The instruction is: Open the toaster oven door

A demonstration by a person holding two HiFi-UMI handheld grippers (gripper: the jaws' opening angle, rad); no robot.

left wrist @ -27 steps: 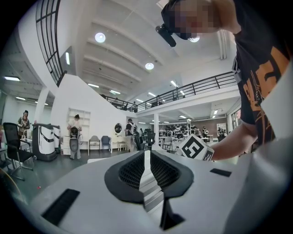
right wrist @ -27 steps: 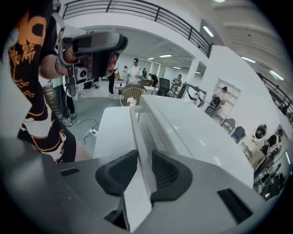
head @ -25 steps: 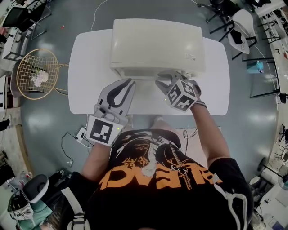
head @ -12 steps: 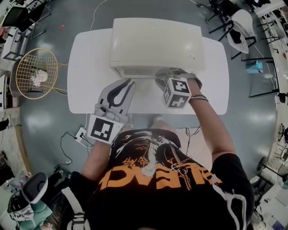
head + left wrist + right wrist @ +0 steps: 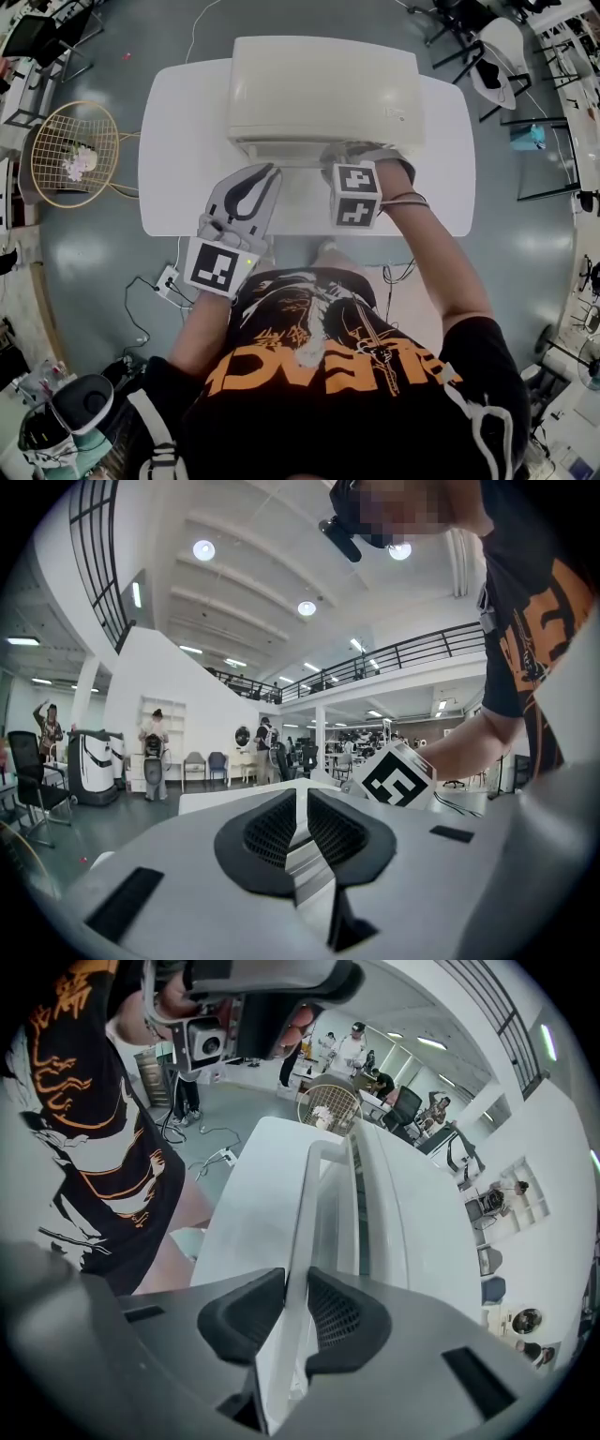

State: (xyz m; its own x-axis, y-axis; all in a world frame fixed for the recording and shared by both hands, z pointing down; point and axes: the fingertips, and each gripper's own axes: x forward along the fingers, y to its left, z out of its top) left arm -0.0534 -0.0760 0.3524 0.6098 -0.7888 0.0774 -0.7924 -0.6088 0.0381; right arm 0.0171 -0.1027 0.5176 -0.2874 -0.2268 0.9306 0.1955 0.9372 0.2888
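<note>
The only container in sight is a round wire basket (image 5: 52, 141) on the floor at the left of the head view. It holds a small pale bundle (image 5: 80, 161) too blurred to identify. The cream toaster oven (image 5: 323, 94) sits upper centre, at the far edge of the white table (image 5: 187, 141), with bare tabletop on both sides and a narrow strip before it. A thin dark slit runs between the door and the casing. The right gripper (image 5: 295, 1288) points steeply down at the oven's front. Its pads clasp the white door handle (image 5: 305, 1204), and the jaws have just eased slightly wider around it. The left gripper (image 5: 270, 171) hovers over the front strip, jaws together and empty, just beside the right one. The person's body fills the near table edge.
</note>
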